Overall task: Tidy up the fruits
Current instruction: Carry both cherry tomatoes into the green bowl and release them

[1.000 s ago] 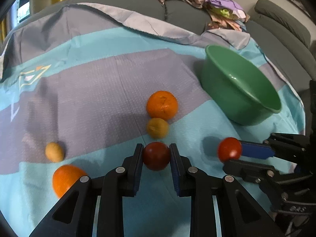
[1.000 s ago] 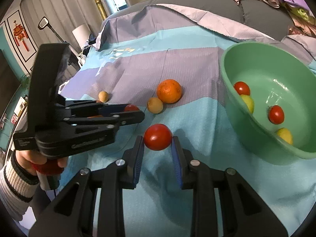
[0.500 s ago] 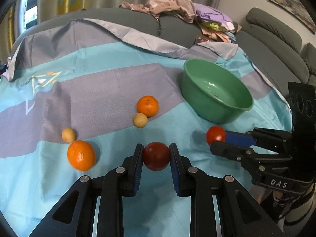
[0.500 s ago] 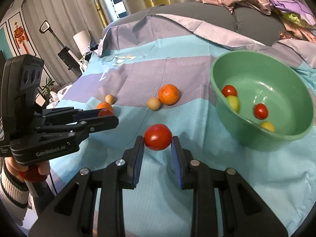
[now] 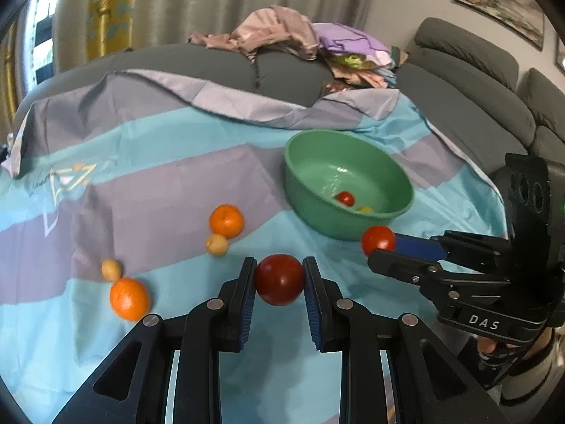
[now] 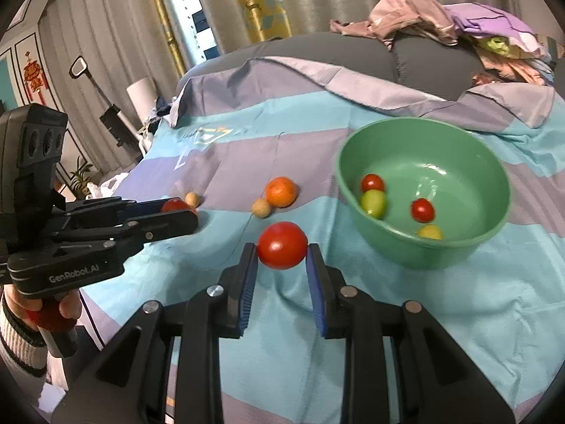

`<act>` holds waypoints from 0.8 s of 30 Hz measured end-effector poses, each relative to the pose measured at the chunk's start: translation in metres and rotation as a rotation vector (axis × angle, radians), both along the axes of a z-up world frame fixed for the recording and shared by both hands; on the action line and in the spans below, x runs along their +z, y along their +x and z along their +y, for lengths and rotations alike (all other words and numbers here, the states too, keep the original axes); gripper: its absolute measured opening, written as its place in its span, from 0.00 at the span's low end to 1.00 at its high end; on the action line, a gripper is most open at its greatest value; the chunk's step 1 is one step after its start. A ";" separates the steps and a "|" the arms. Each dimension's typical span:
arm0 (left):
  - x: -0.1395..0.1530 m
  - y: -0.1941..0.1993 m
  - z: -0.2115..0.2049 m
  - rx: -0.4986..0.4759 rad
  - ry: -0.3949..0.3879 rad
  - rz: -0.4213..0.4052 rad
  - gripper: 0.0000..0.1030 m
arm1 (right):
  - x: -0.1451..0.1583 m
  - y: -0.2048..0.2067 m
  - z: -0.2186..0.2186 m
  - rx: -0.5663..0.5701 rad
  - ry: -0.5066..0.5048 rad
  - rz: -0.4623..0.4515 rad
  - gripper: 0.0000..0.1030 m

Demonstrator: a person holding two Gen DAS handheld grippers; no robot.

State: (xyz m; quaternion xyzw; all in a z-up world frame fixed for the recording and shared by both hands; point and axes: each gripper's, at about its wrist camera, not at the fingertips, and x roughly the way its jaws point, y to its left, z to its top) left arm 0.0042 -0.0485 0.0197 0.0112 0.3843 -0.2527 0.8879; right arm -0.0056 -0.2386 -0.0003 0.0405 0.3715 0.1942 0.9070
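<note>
My left gripper (image 5: 279, 279) is shut on a dark red tomato (image 5: 279, 281), held above the striped cloth. My right gripper (image 6: 281, 252) is shut on a bright red tomato (image 6: 281, 245), also lifted; it shows in the left wrist view (image 5: 378, 240) too. The green bowl (image 6: 494, 226) stands to the right and holds two small red tomatoes (image 6: 422, 210) and two yellow-green fruits (image 6: 373, 202). On the cloth lie an orange (image 5: 226, 220), a small tan fruit (image 5: 216, 245), another tan fruit (image 5: 111, 268) and a second orange (image 5: 129, 298).
The blue and purple striped cloth (image 5: 159, 183) covers a grey sofa. A pile of clothes (image 5: 300, 42) lies on the sofa back behind the bowl. The cloth drops off at the left edge (image 6: 155, 141) toward the floor.
Both grippers have risen and pulled back with their tomatoes; the bowl and loose fruits look smaller and farther. The bowl's inside now shows in the left wrist view.
</note>
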 end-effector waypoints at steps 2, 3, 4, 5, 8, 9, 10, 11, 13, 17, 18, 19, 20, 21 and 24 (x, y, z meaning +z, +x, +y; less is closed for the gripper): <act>0.003 0.001 -0.005 -0.009 0.004 -0.011 0.25 | 0.002 0.000 -0.004 -0.012 0.000 -0.008 0.28; 0.004 0.001 -0.009 -0.015 0.003 -0.016 0.25 | 0.003 -0.001 -0.006 -0.017 0.000 -0.013 0.28; 0.006 0.001 -0.012 -0.020 0.001 -0.019 0.25 | 0.004 -0.001 -0.008 -0.021 0.000 -0.016 0.28; 0.007 0.002 -0.015 -0.025 0.000 -0.023 0.25 | 0.005 -0.001 -0.010 -0.025 -0.001 -0.020 0.28; 0.011 0.006 -0.025 -0.046 0.001 -0.037 0.25 | 0.007 0.002 -0.016 -0.043 -0.003 -0.031 0.28; 0.013 0.007 -0.029 -0.054 0.006 -0.042 0.25 | 0.008 0.003 -0.019 -0.049 -0.004 -0.036 0.28; 0.014 0.009 -0.032 -0.060 0.008 -0.049 0.25 | 0.009 0.004 -0.020 -0.055 -0.005 -0.040 0.28; 0.015 0.011 -0.036 -0.068 0.009 -0.054 0.25 | 0.010 0.005 -0.023 -0.062 -0.007 -0.045 0.28; 0.017 0.015 -0.042 -0.084 0.008 -0.061 0.25 | 0.012 0.007 -0.028 -0.076 -0.009 -0.055 0.28; 0.019 0.023 -0.056 -0.110 0.017 -0.074 0.25 | 0.013 0.012 -0.039 -0.107 -0.014 -0.067 0.28; 0.019 0.026 -0.061 -0.120 0.018 -0.077 0.25 | 0.014 0.014 -0.042 -0.116 -0.015 -0.069 0.28; 0.019 0.027 -0.064 -0.126 0.018 -0.078 0.25 | 0.013 0.016 -0.045 -0.125 -0.017 -0.070 0.28; 0.019 0.030 -0.068 -0.133 0.018 -0.078 0.25 | 0.013 0.018 -0.048 -0.132 -0.018 -0.069 0.28; 0.018 0.032 -0.071 -0.141 0.017 -0.078 0.25 | 0.012 0.019 -0.050 -0.142 -0.021 -0.070 0.28; 0.014 0.040 -0.082 -0.157 0.020 -0.071 0.25 | 0.010 0.024 -0.059 -0.174 -0.029 -0.071 0.28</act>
